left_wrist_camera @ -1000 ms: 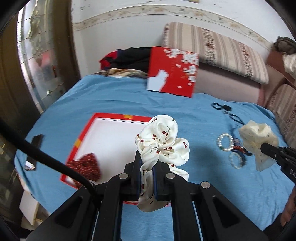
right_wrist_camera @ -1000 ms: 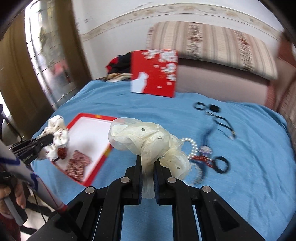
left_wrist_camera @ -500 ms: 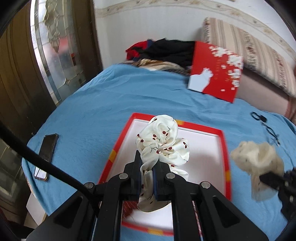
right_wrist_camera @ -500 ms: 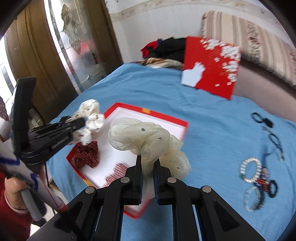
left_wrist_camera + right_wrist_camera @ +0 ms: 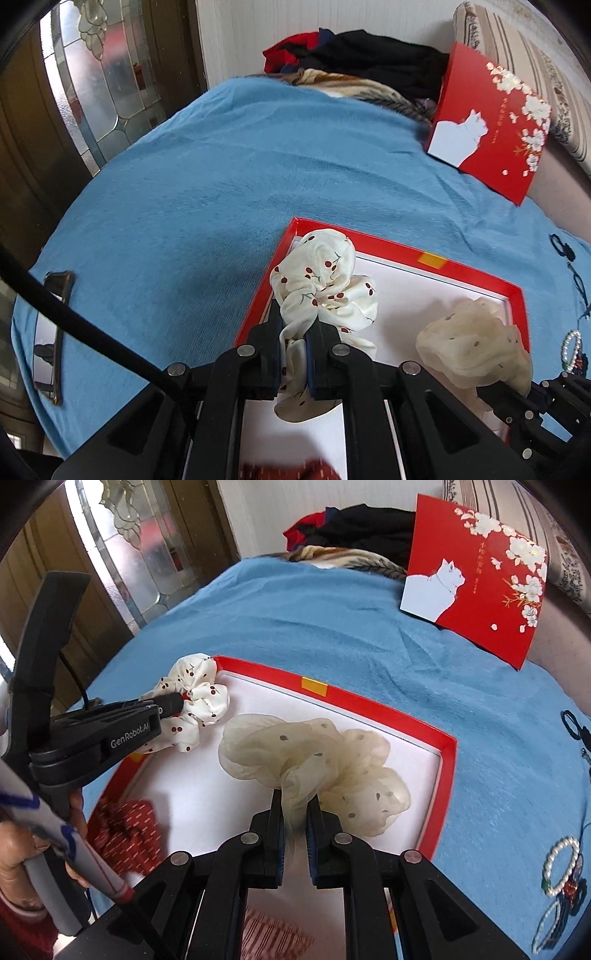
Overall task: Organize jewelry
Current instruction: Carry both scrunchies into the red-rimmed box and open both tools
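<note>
Landmark: the red-rimmed tray (image 5: 445,771) on the blue cloth (image 5: 332,627).

Off the tray's left side, a phone (image 5: 51,332) lies on the cloth, well apart.

Over the tray's far-left corner: left gripper (image 5: 294,354) clamped on the cherry-print scrunchie (image 5: 325,284); the fabric bulges forward past the rim and does not look set down yet. In the right wrist view the same scrunchie (image 5: 192,705) straddles that corner.

At the tray's near-left part, a red patterned scrunchie (image 5: 127,834) already lies on the white floor (blurred, detail uncertain).

Over the tray's middle-right: right gripper (image 5: 294,827) pinched shut on the sheer cream scrunchie (image 5: 314,760), whose frills hang above or on the liner; contact cannot be told.

Beyond the tray's right rim, on the cloth: pearl bracelets (image 5: 561,864) and dark hair ties (image 5: 572,727), still to collect. Behind the tray, a red cat-print lid (image 5: 476,565) leans upright.

Judgement, release step: draw the cherry-print scrunchie inward so it clears the rim, lower both until the fabric rests, then part the jaws fully before lifting straight back, since soft folds may snag on the pads. Keep the two apart, and off the red one.
</note>
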Demonstrator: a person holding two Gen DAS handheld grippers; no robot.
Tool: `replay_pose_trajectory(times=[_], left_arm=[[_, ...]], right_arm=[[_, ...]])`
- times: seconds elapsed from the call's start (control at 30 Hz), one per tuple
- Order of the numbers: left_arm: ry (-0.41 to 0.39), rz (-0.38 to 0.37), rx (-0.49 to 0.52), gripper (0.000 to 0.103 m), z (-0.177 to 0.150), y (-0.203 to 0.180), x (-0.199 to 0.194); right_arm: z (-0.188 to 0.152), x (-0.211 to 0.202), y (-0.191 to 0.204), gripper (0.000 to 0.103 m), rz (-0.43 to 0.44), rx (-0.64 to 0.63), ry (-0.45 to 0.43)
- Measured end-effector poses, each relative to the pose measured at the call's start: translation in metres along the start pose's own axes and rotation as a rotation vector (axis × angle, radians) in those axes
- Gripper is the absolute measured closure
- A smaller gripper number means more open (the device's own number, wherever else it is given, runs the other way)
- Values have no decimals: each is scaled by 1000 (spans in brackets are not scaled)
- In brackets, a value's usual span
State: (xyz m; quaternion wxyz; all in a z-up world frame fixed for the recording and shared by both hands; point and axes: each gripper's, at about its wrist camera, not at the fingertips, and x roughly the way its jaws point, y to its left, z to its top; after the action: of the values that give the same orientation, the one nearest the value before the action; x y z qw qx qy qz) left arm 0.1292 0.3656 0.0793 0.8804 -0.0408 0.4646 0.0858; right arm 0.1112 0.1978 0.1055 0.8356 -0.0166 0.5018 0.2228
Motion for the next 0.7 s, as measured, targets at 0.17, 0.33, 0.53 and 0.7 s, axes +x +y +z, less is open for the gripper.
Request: replay_pose_trajectory(times=[0.17,0.33,0.53,0.7], left_arm=[[21,-18,-13,91,6,1,18],[15,-22,-33,79,6,2,20],[-12,-54,-77,63,1,10,-4],[-57,-52,-81,57,-7,10,-42]], right_arm=[[6,17,-5,92,-17,7,14],[8,23,-8,88,-17,1,19],[8,-1,-12,46,13,10,-28],[2,-40,-22,46,40,30,-69]])
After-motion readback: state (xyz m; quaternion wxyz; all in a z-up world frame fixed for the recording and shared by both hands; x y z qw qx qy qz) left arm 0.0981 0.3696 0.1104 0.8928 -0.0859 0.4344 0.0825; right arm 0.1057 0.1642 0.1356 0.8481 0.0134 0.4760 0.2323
